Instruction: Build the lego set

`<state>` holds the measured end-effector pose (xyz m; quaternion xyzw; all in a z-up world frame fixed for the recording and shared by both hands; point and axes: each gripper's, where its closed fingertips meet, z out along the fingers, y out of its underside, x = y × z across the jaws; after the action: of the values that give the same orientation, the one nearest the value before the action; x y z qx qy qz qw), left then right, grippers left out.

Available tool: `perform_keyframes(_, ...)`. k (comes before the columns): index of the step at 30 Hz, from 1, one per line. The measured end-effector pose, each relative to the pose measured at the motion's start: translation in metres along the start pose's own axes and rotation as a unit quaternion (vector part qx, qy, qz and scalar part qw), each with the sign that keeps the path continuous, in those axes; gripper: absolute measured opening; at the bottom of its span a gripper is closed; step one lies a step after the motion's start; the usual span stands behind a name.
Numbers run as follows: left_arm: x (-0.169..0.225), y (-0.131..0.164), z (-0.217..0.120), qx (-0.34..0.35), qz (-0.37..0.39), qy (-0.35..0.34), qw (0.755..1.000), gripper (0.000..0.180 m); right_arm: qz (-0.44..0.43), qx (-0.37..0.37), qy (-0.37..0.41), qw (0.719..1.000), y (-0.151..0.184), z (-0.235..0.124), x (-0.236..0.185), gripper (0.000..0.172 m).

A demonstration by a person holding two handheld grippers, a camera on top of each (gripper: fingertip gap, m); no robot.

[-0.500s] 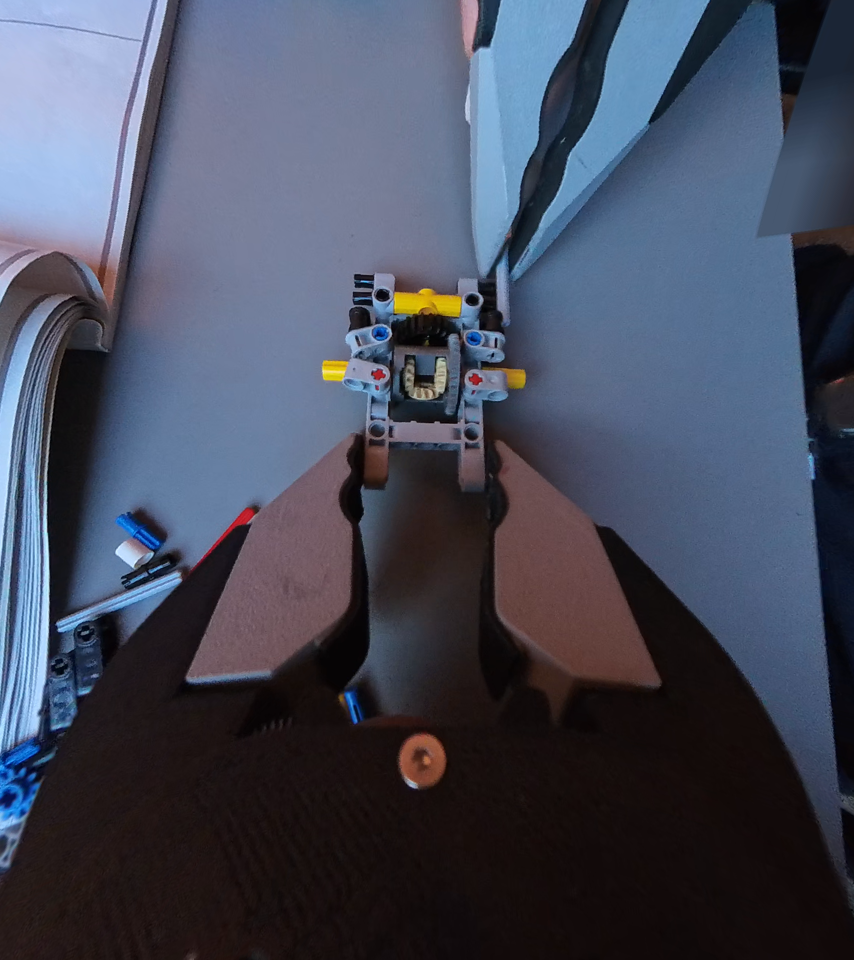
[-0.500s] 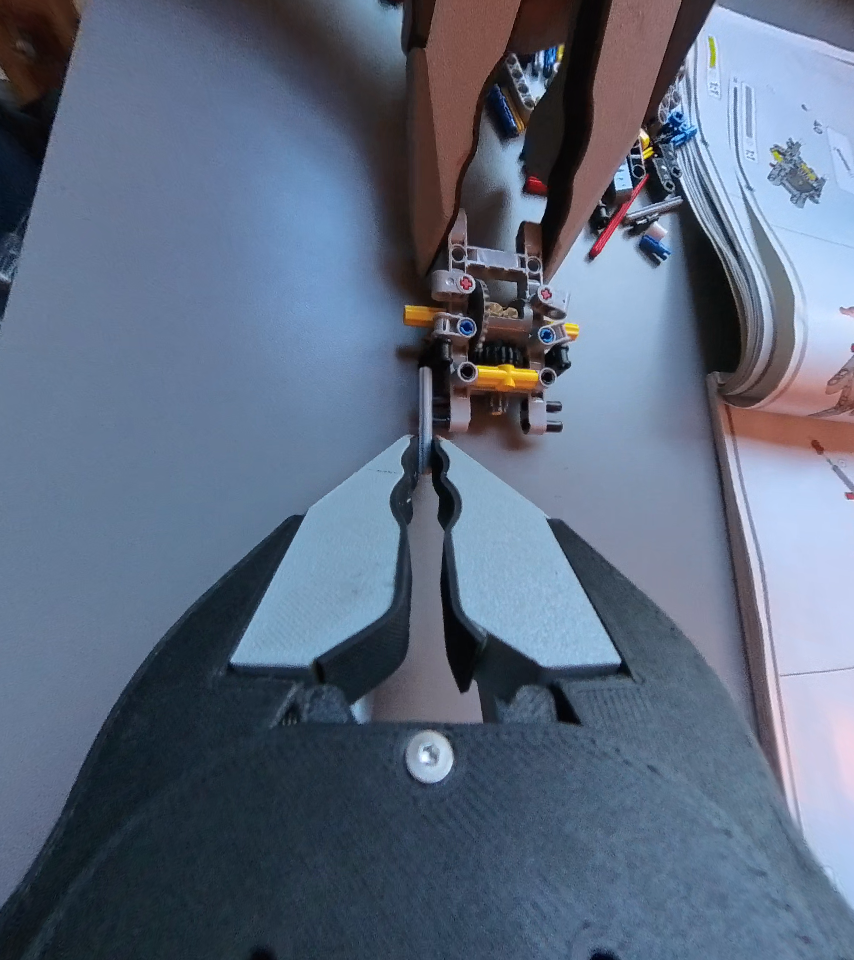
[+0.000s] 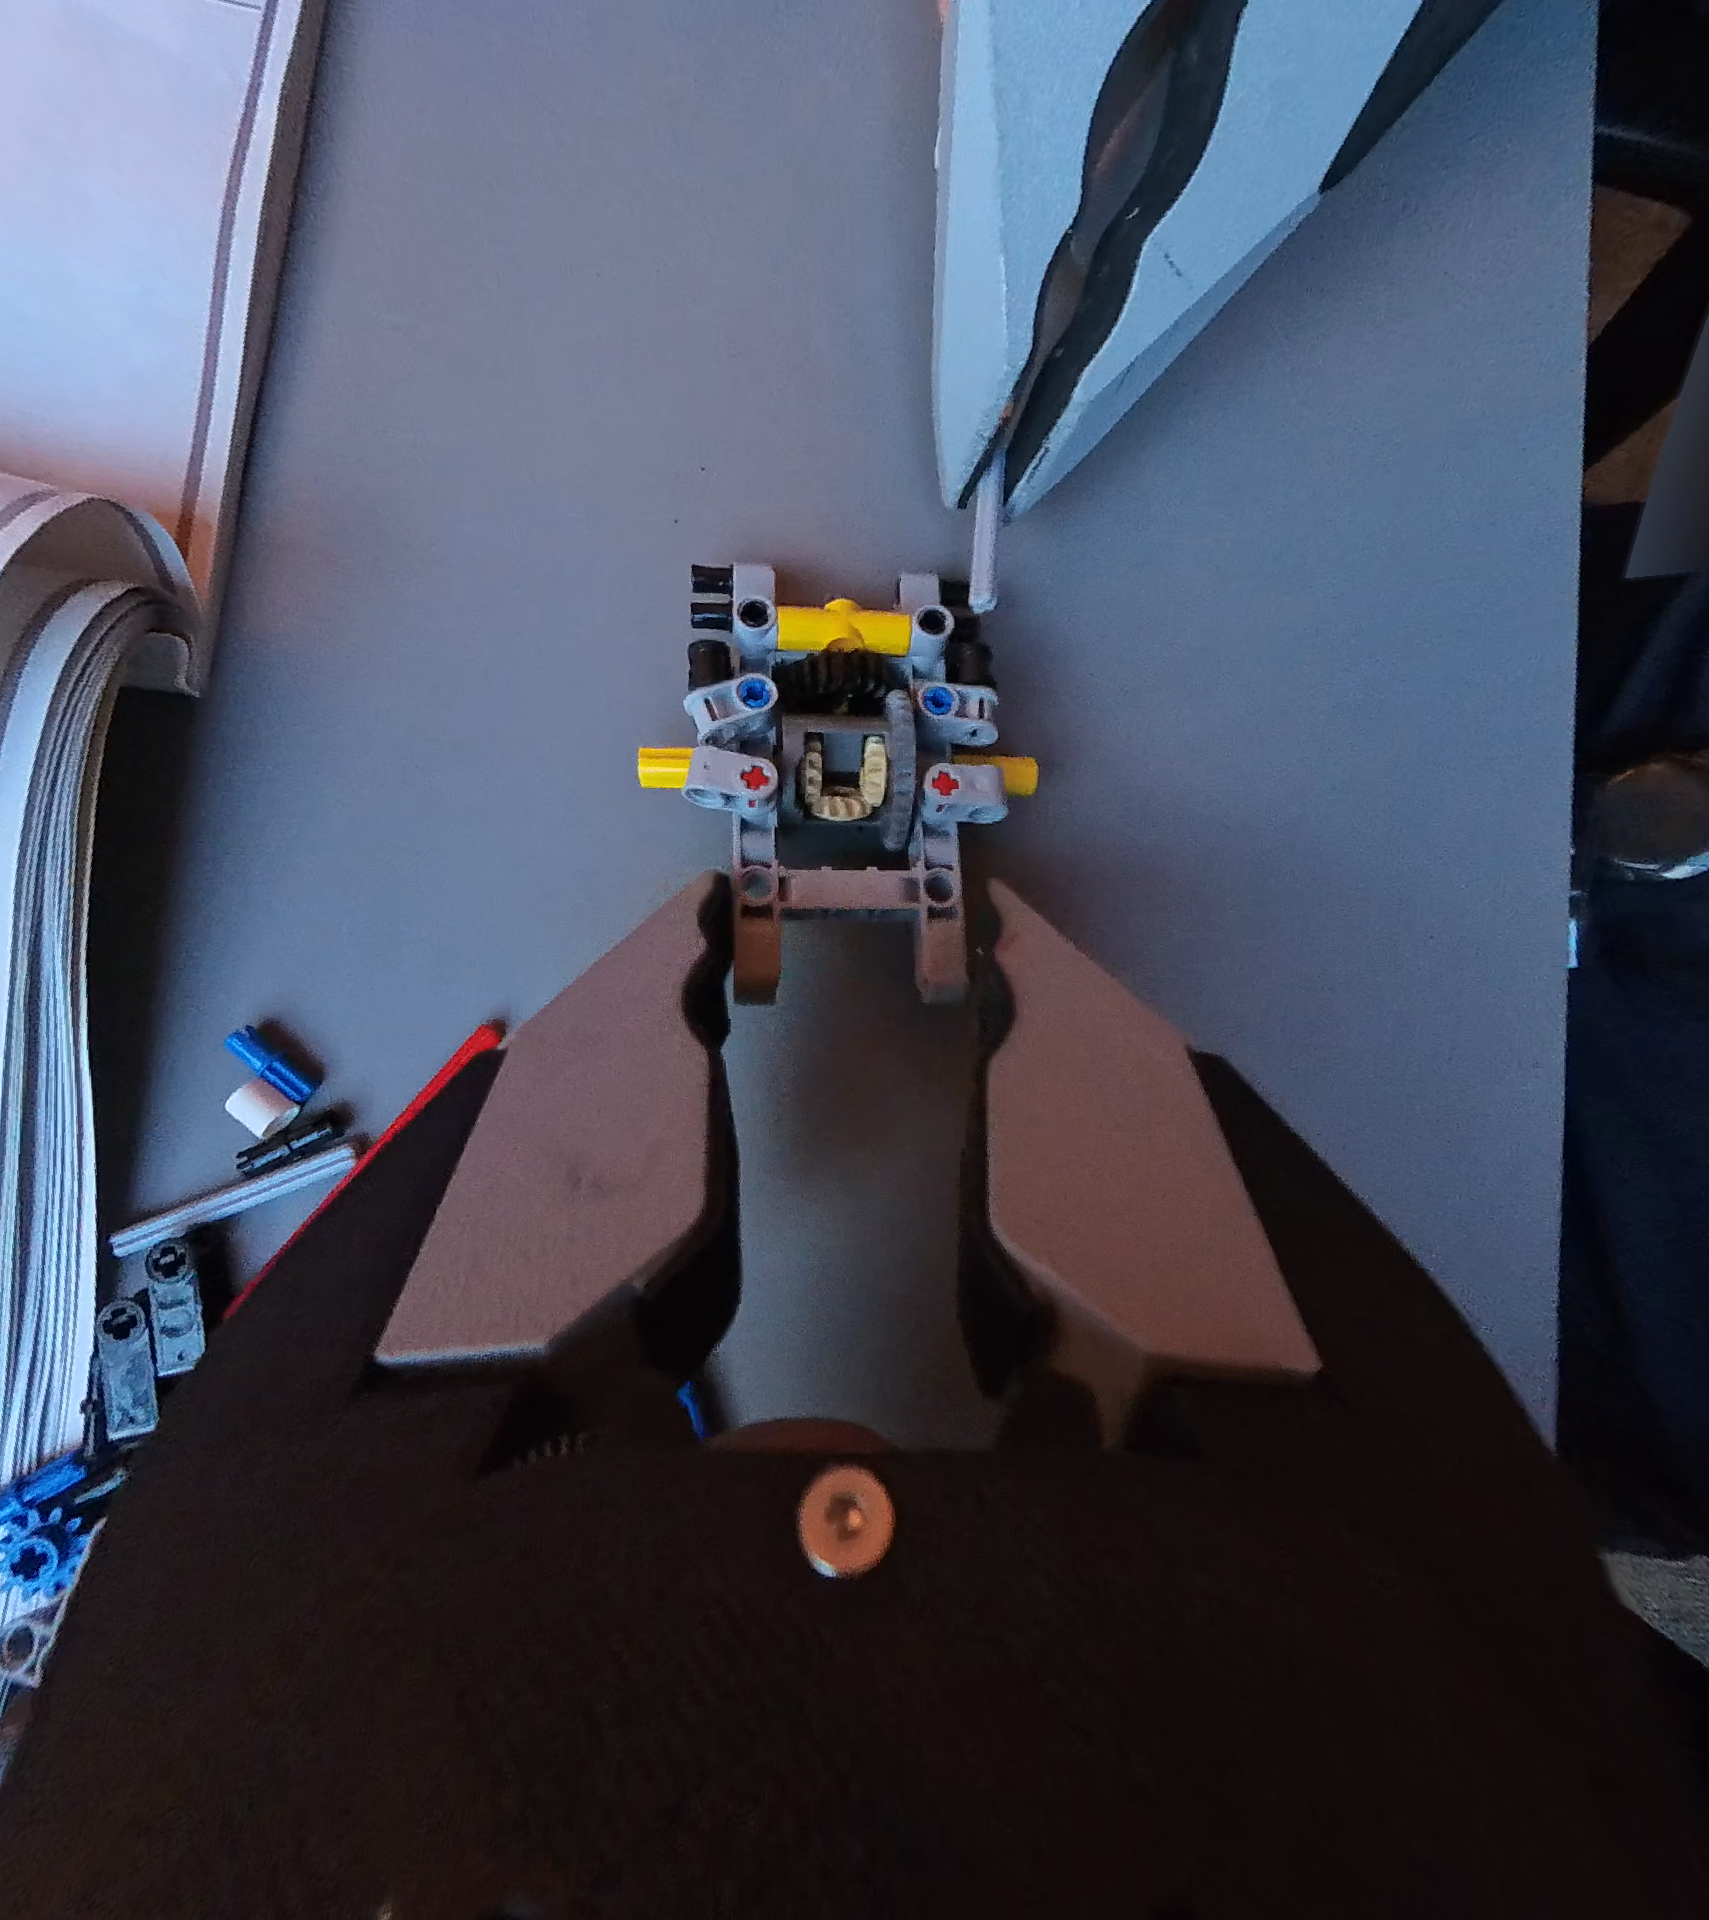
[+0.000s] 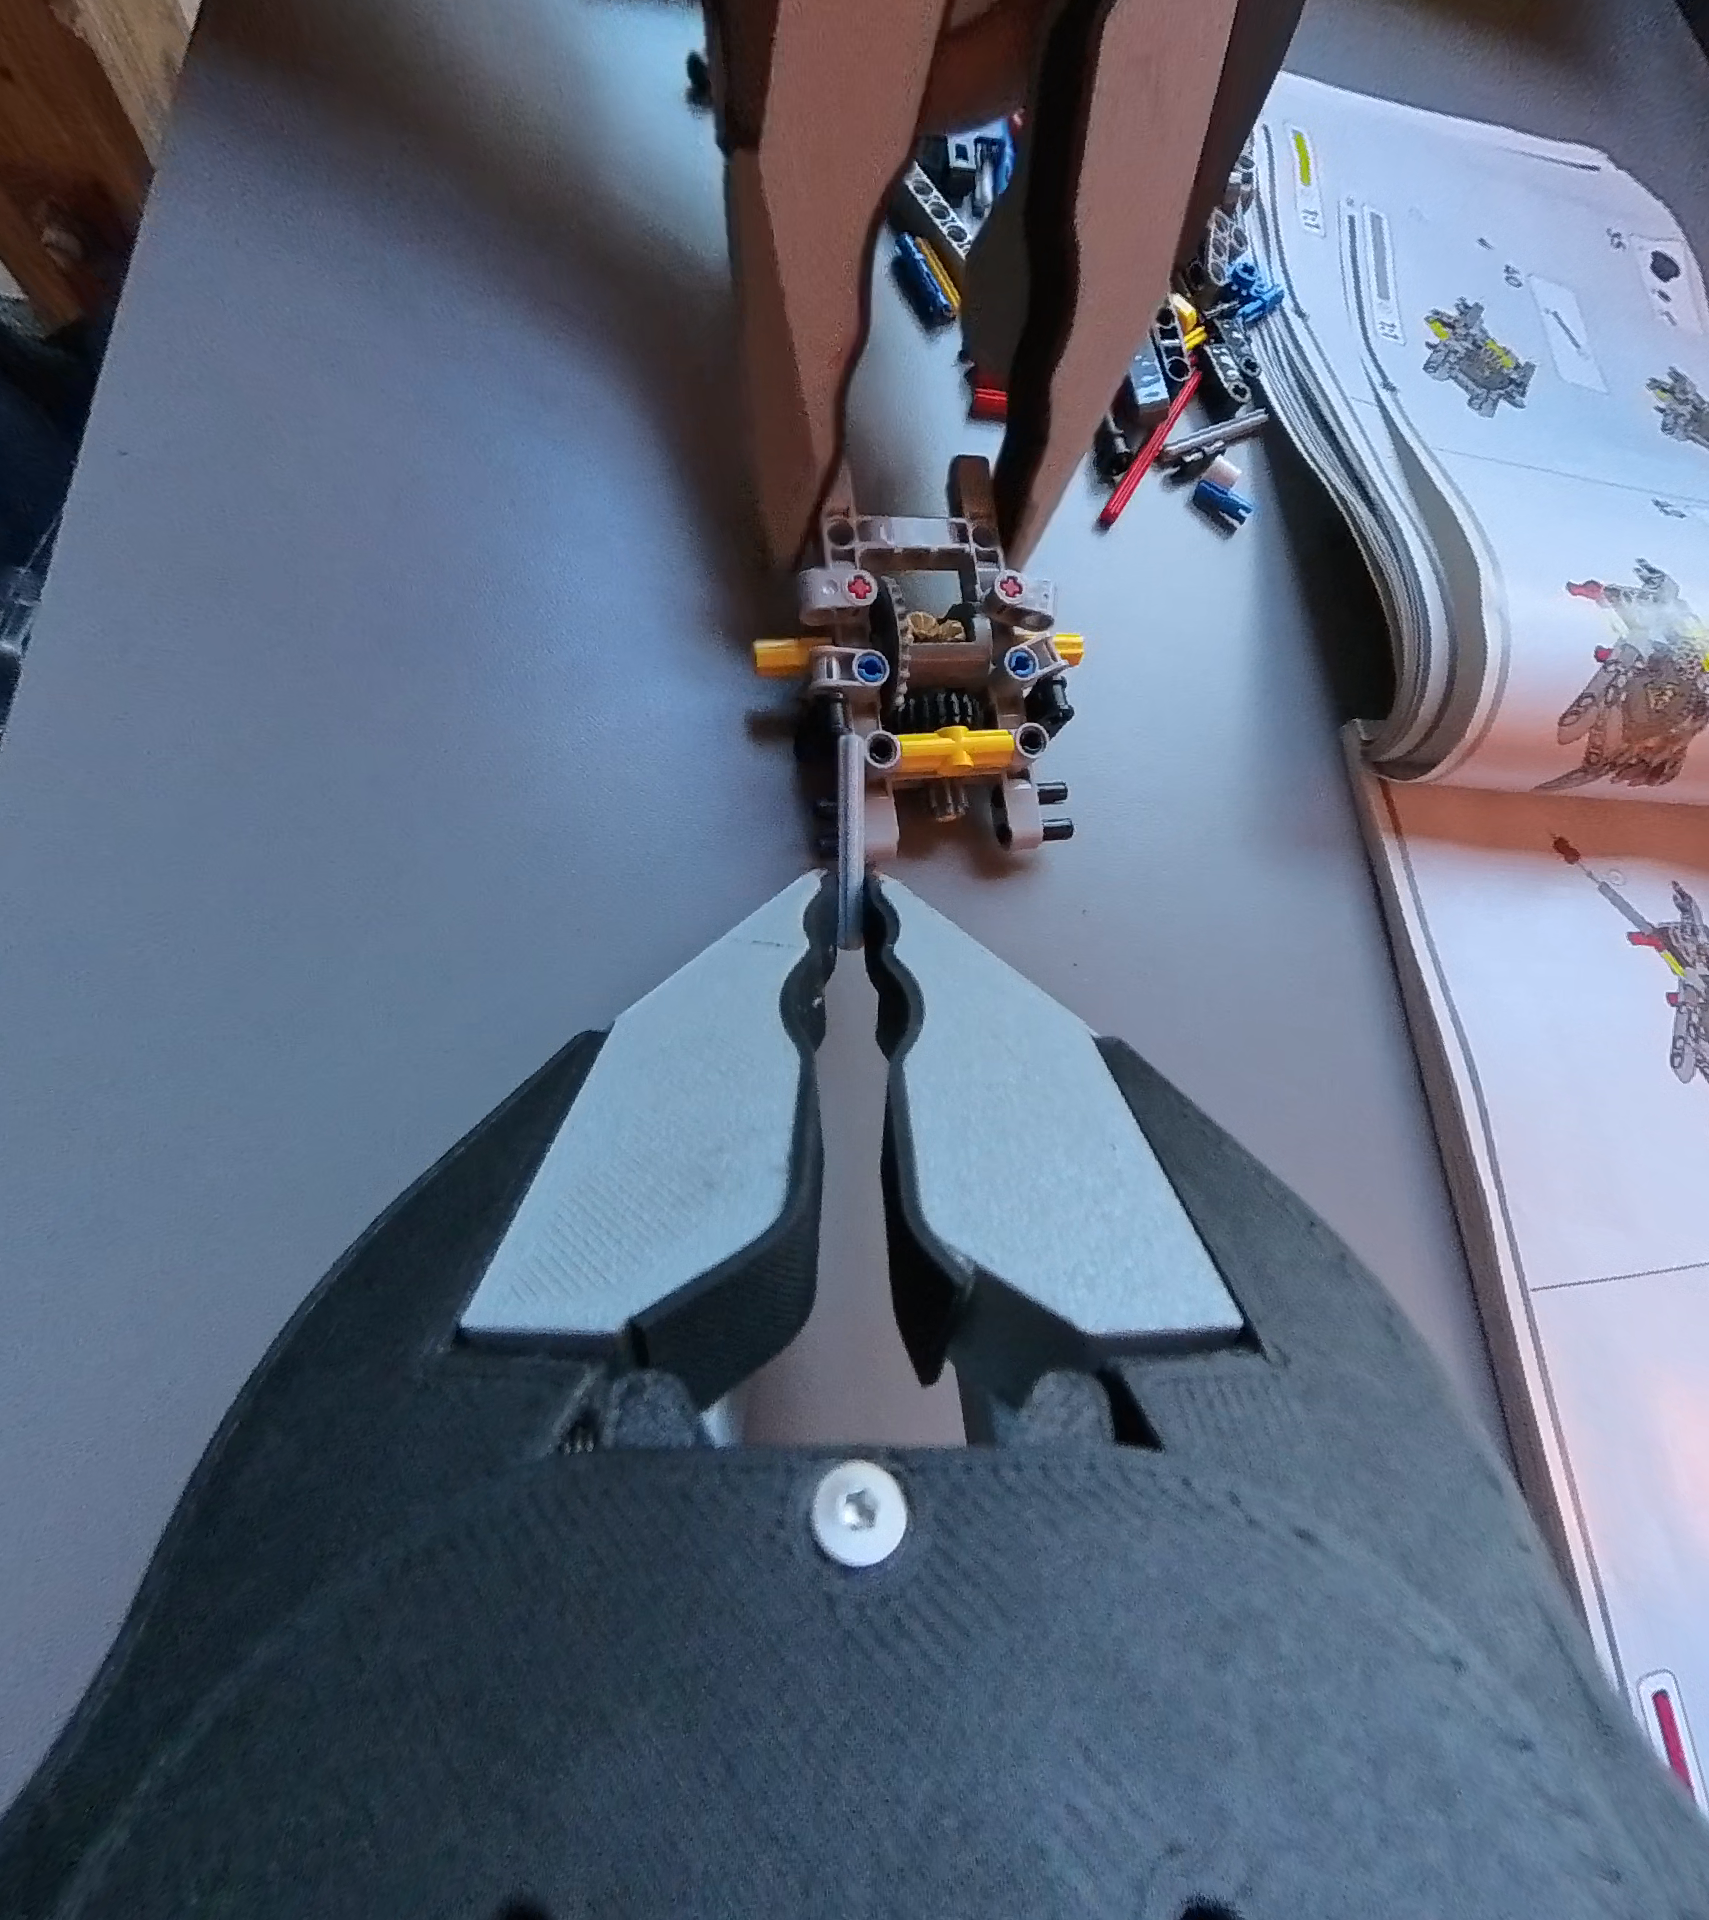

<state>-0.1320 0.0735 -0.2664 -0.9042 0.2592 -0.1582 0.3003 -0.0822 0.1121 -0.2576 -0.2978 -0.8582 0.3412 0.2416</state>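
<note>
A small grey brick assembly (image 3: 839, 748) with yellow axles, blue and red pins and tan and black gears stands on the grey table (image 3: 517, 520). My left gripper (image 3: 855, 904) is shut on it, its brown pads pressing the two rear legs from outside. The right wrist view shows this too, with the left gripper (image 4: 907, 540) beyond the assembly (image 4: 933, 686). My right gripper (image 4: 848, 894) is shut on a thin grey beam (image 4: 852, 821), held edge-on. The beam's far end lies along the assembly's side by the black pins. The beam also shows in the left wrist view (image 3: 983, 551), under the right gripper (image 3: 985, 488).
An open instruction booklet (image 4: 1556, 520) lies along one side of the table and also shows in the left wrist view (image 3: 19, 727). Loose small parts (image 3: 258, 1143), among them a red axle (image 3: 393, 1132), lie beside it. The table's edge (image 3: 1572, 935) runs close on the other side. Tip to tip, the grippers are about 7 centimetres apart.
The left jaws have narrowed slightly on the assembly's legs. The right gripper and its beam have shifted only slightly beside the assembly.
</note>
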Motion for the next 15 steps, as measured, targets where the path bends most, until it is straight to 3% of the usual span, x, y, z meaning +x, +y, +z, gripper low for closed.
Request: perform_keyframes(15,-0.0010,0.0037,0.0018,0.040,0.020,0.005,0.999,0.043,0.001,-0.037,-0.007,0.999,0.0003,0.0038,-0.0091,0.002)
